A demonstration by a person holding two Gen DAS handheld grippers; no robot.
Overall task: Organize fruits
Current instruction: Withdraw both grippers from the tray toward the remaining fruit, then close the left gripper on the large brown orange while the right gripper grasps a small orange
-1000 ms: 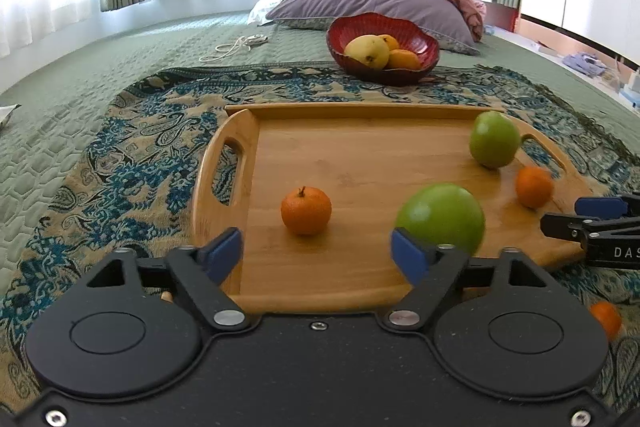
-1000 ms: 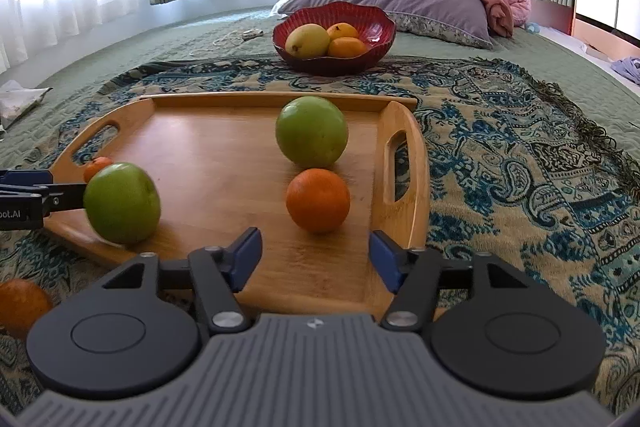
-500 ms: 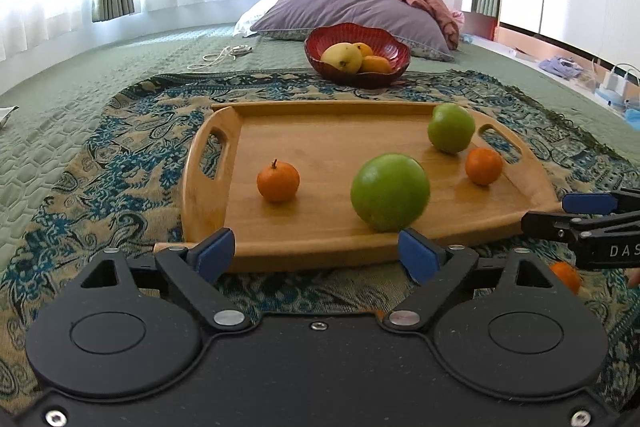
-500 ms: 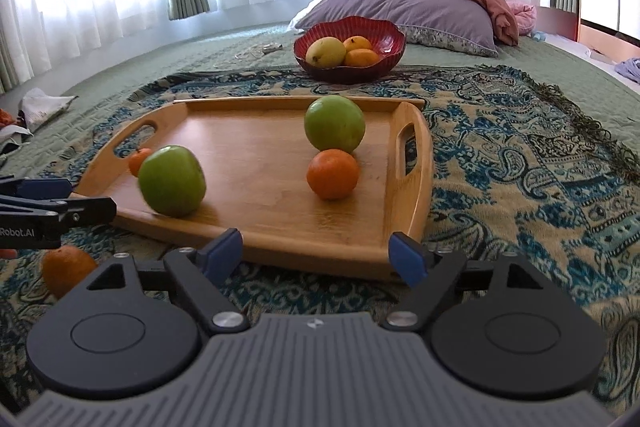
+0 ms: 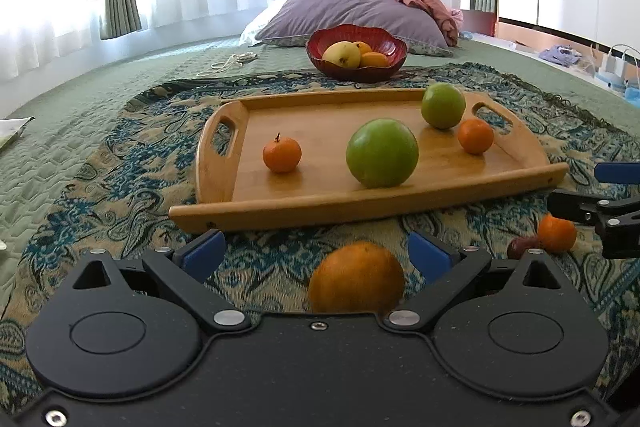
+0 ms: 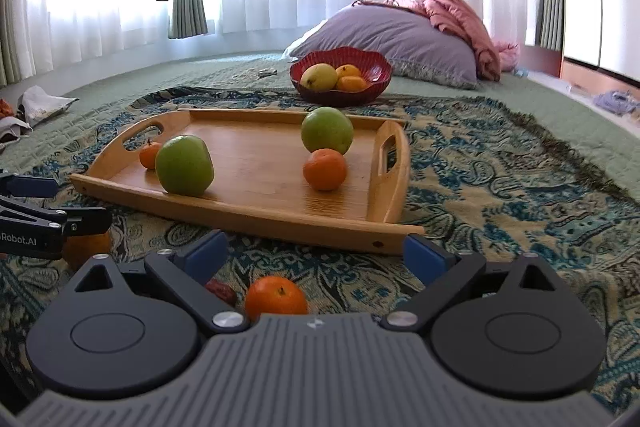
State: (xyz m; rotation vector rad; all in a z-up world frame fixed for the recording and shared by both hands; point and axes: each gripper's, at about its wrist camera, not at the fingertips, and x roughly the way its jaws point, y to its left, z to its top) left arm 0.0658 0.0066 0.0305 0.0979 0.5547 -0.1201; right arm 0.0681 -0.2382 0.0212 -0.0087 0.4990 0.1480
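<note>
On the wooden tray [image 5: 520, 163] lie two green apples and two small oranges. An orange [image 5: 356, 277] lies on the patterned blanket [image 5: 120, 155] between the wide-apart fingers of the left gripper [image 5: 316, 253], untouched. The right gripper [image 6: 316, 253] is open too, around a small orange [image 6: 276, 297]; beside it is something dark red, perhaps a date [image 6: 222, 291].

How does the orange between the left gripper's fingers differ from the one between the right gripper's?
The left gripper frames a bigger, duller orange; the right gripper frames a smaller, brighter mandarin with a dark stem dimple. A dark reddish fruit lies by the mandarin; the orange lies alone. Both rest on the blanket, ungripped.
</note>
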